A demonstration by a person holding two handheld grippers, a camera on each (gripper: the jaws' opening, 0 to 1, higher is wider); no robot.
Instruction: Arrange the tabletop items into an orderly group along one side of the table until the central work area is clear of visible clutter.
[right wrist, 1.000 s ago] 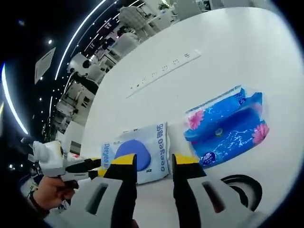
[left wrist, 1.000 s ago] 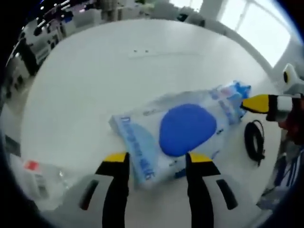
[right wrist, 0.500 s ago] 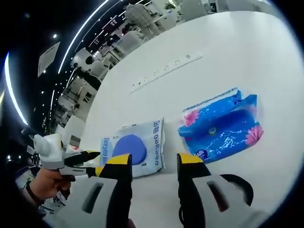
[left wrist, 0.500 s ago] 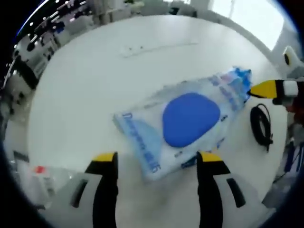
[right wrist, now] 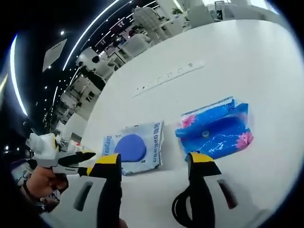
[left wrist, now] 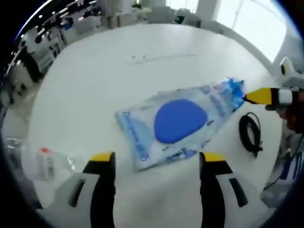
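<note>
Both grippers have just let go and pulled back. The left gripper (left wrist: 156, 164) now stands spread wide, short of the pale plastic wipes pack with the blue oval lid (left wrist: 176, 124), where a second ago its jaws sat close against the pack's near edge. The right gripper (right wrist: 155, 164) has opened too, above the coiled black cable (right wrist: 183, 209). The pale pack and the bright blue flowered tissue pack (right wrist: 213, 131) lie side by side, just apart, on the round white table (right wrist: 228, 61). That pair looks placed; the cable probably goes next.
</note>
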